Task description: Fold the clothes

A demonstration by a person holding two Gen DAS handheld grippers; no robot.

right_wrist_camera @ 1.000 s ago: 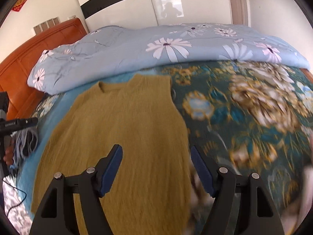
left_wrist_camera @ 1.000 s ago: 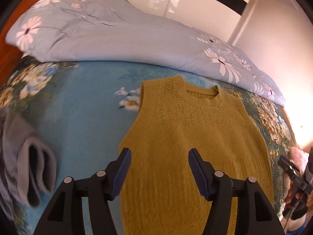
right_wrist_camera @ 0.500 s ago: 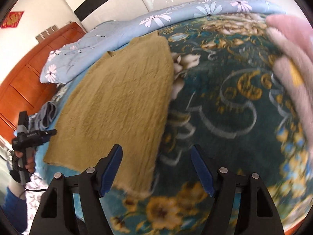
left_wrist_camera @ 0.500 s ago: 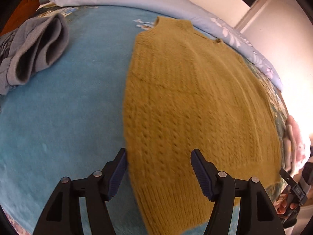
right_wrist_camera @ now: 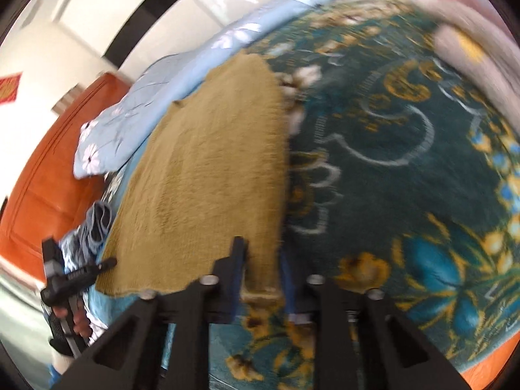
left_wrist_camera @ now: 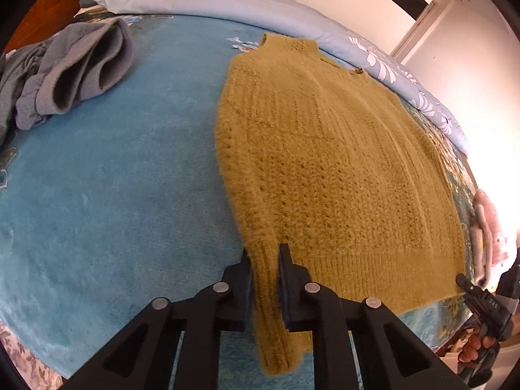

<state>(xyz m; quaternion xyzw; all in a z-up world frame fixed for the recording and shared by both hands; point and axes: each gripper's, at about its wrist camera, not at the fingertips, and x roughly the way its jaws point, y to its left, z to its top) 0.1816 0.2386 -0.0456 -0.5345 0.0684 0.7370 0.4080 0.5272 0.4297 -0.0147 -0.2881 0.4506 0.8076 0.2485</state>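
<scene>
Having just closed in from above, my left gripper (left_wrist_camera: 265, 260) and right gripper (right_wrist_camera: 260, 256) are now pinching the two hem corners of the mustard sweater (left_wrist_camera: 328, 162) lying flat on the bed (left_wrist_camera: 107, 195), readying the first fold.

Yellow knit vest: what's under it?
The yellow knit vest lies flat on the blue floral blanket, which shows all around it. Whatever the vest covers is hidden. Both grippers pinch its hem corners.

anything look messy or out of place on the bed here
Only the grey garment, lying crumpled in a heap left of the yellow sweater vest. The vest lies flat, each bottom corner pinched by a hand-held gripper: left, right.
</scene>
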